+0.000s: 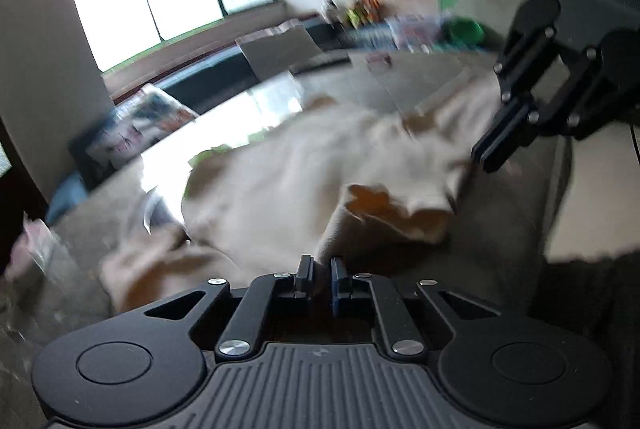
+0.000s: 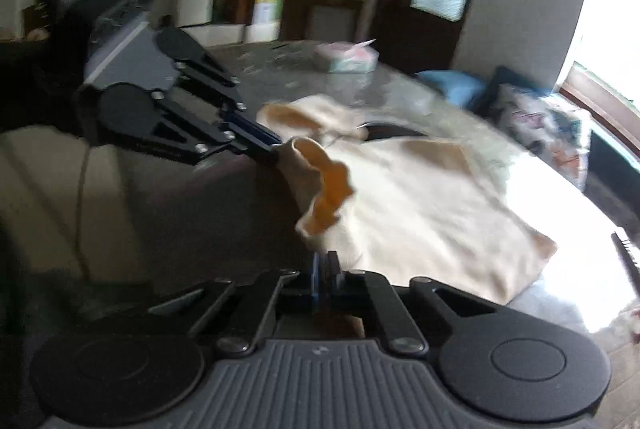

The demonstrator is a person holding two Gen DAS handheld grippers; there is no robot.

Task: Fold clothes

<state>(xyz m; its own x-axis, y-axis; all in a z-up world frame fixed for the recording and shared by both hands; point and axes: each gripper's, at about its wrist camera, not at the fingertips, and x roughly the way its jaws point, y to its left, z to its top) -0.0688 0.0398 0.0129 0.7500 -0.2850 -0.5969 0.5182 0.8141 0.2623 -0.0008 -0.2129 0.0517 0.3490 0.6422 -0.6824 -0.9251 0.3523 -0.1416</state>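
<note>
Cream fabric with tan-orange trim makes up the garment [image 2: 420,213], which lies spread across the glossy grey table [image 2: 280,69], most of its body resting flat while the near edge is raised off the surface. The left gripper [image 1: 321,275] is clenched on a fold of this near edge; cloth rises directly from between its narrowed fingers [image 1: 305,269], and the right wrist view confirms the pinch at the trimmed opening. The right gripper [image 2: 325,271] is likewise clamped on the garment, with fabric entering between its closed fingers [image 2: 332,265] and a scrap of cloth visible behind them. In the left wrist view the right gripper appears at the far right, fingers together at the cloth's edge. Both grasp points sit on the same side of the garment, apart from each other, which keeps the edge stretched between them; this arrangement is judged to serve a fold in which the held edge is carried over the flat portion toward the far side. Strong blur in both views indicates fast motion, so the exact seam or hem being held cannot be determined. A tissue pack [image 2: 347,58] stands on the far part of the table, well apart from the garment. The fold is judged not yet laid down, since the held edge remains above the surface.
</note>
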